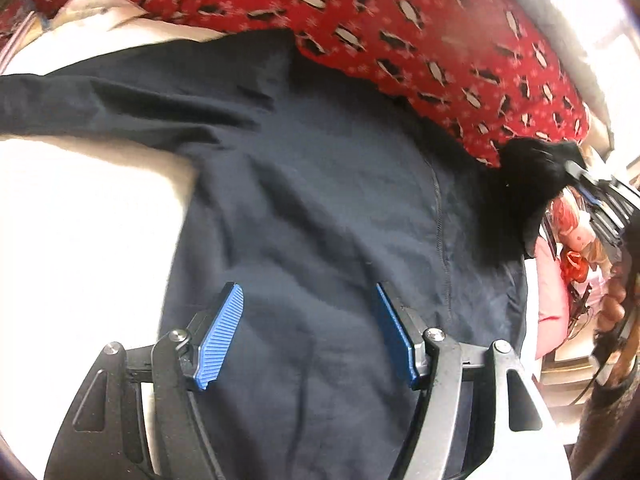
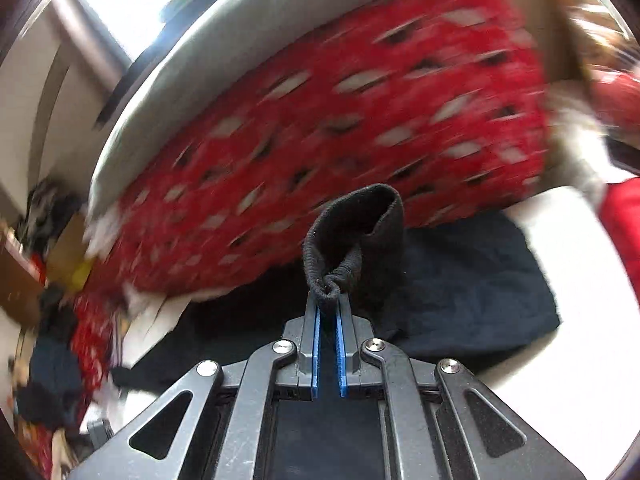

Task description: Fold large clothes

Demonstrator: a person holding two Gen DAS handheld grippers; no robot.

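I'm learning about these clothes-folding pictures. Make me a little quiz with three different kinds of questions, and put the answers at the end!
1. True or false: the left tool is pinching the dark navy garment.
2. What is the right tool squeezing? A) the red penguin-print fabric B) a black ribbed cuff C) nothing
3. Fill in: the red fabric is printed with little ____.

Key:
1. False. Its blue pads stand apart above the garment, with nothing between them.
2. B. The black ribbed cuff is bunched between the closed pads.
3. Penguins.
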